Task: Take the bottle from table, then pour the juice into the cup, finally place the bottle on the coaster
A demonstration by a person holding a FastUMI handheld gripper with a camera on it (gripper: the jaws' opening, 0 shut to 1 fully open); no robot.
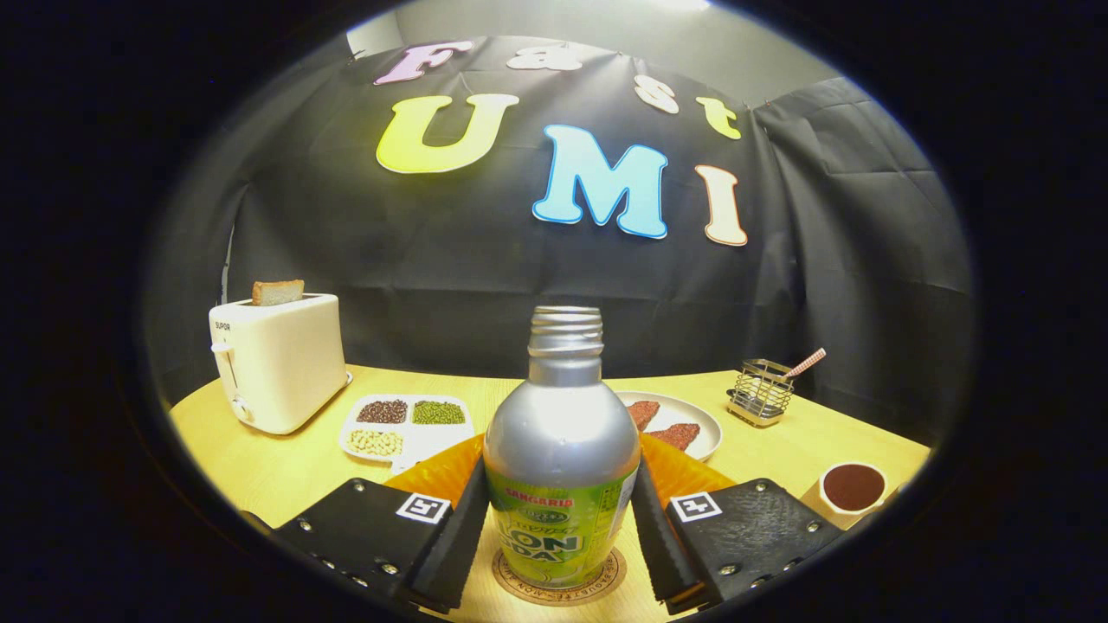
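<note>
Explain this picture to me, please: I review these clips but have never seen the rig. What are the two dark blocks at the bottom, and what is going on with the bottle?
The camera rides on a hand-held two-finger gripper and looks forward along its fingers; the two blocks are those fingers. Between them stands an uncapped bottle, upright on a round coaster. The fingers sit close against its sides, but whether they press on it cannot be told. Behind it is an orange bowl. Further back on the wooden table are a toaster with toast, a tray of beans, a plate, a wire holder, and, beside the right finger, a cup of dark liquid.
</note>
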